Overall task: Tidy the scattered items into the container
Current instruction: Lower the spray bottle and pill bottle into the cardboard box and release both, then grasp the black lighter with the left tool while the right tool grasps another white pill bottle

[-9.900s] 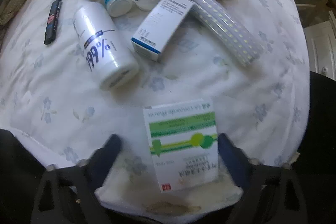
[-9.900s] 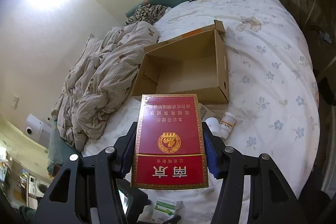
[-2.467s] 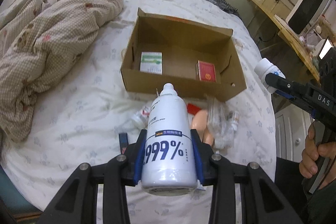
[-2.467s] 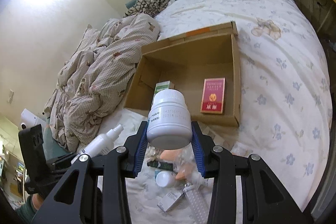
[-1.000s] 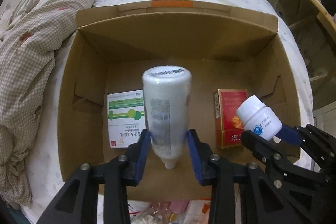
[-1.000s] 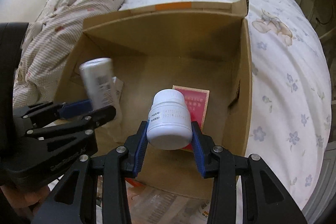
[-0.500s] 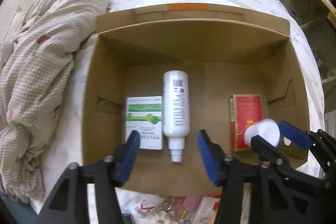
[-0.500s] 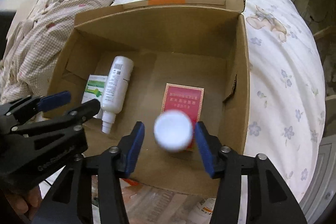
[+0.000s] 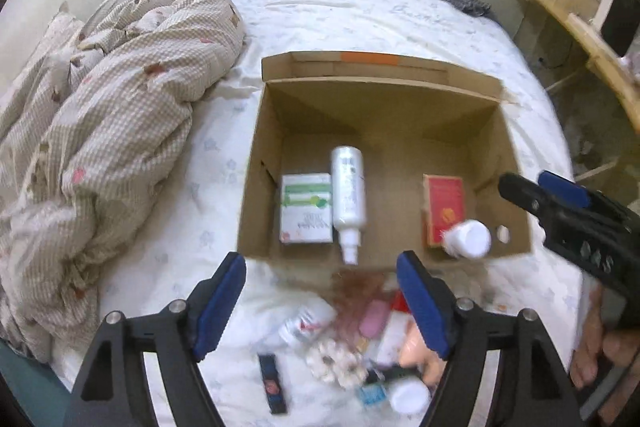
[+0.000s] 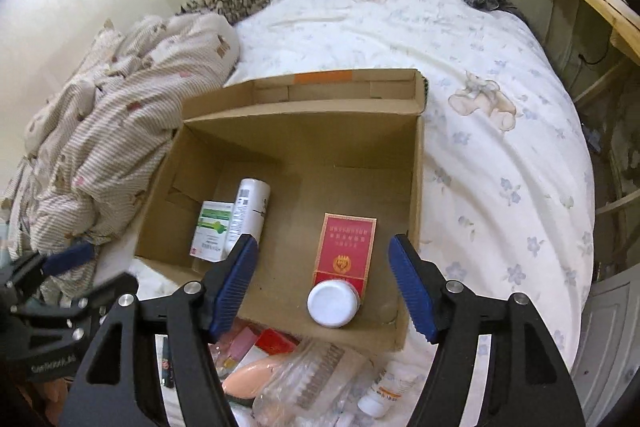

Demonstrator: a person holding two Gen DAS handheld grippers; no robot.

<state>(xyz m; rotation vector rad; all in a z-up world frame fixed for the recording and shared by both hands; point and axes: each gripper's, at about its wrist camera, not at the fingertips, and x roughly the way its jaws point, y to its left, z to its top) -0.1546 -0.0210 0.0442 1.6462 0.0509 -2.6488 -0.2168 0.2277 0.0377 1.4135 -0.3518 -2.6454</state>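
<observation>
Both hand-held grippers hang above the near edge of an open brown cardboard box point(image 9: 372, 115) that sits on a bed with a white flowered sheet point(image 10: 500, 163). The left hand-held gripper point(image 9: 320, 303) has its blue-padded jaws spread wide with nothing between them; the right hand-held gripper point(image 10: 322, 287) is likewise spread and empty.

Four items lie in the box. Ahead of the left hand-held gripper are one white-and-green carton point(image 9: 306, 213) and, touching its right side, one white spray bottle point(image 9: 349, 201) lying flat with its nozzle toward the gripper. Ahead of the right hand-held gripper lies one flat red packet point(image 10: 346, 247), and one white round pill bottle point(image 10: 333, 303) rests at the packet's near end, between the gripper's open jaws in that view.

Below both grippers, outside the box's near wall, a blurred heap of loose items point(image 9: 360, 355) lies on the sheet; they are too jumbled to count. To the left lies one rumpled checked quilt point(image 9: 100, 147).
</observation>
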